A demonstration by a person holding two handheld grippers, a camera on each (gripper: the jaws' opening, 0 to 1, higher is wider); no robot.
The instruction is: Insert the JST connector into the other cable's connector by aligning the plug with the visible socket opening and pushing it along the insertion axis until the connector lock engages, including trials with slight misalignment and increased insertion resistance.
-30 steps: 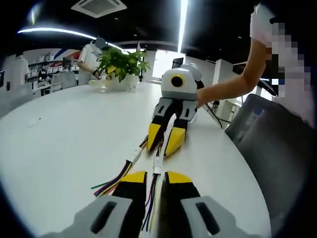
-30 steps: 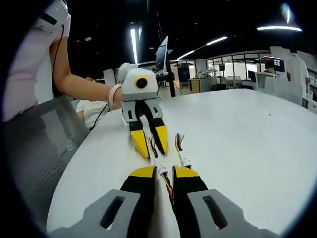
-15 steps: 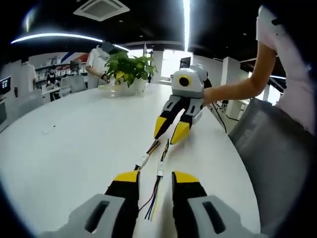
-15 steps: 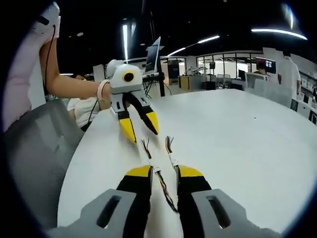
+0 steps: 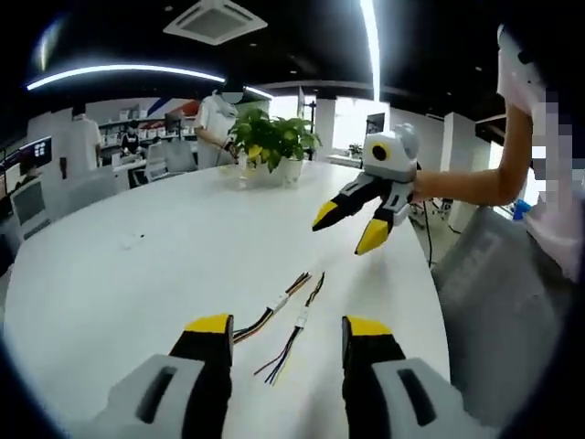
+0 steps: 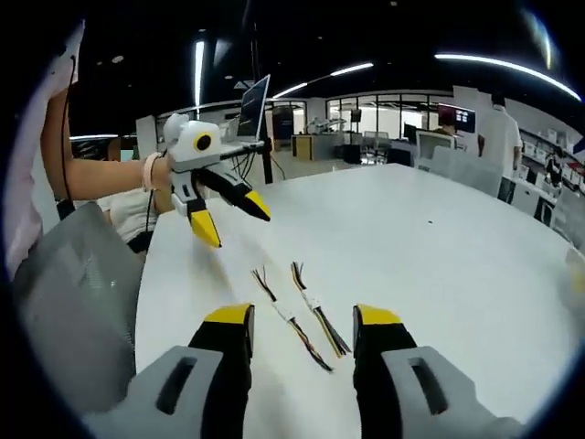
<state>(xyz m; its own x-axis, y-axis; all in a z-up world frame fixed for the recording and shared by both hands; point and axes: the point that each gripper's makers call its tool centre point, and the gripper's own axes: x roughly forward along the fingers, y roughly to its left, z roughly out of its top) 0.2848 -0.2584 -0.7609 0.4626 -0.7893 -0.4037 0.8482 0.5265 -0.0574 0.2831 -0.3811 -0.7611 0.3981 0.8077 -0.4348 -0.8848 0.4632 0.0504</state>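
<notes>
Left gripper spread wide, empty, raised off the white table; right gripper likewise. Two cables lying side by side just beyond the jaws, connectors unmated. Advisable: pinch each close behind its housing, square plug to socket before pushing.

Open-plan office. A large white worktop carries a potted plant. A ceiling air-conditioning unit, strip lights, wall monitors, desks with chairs and standing people show beyond.
</notes>
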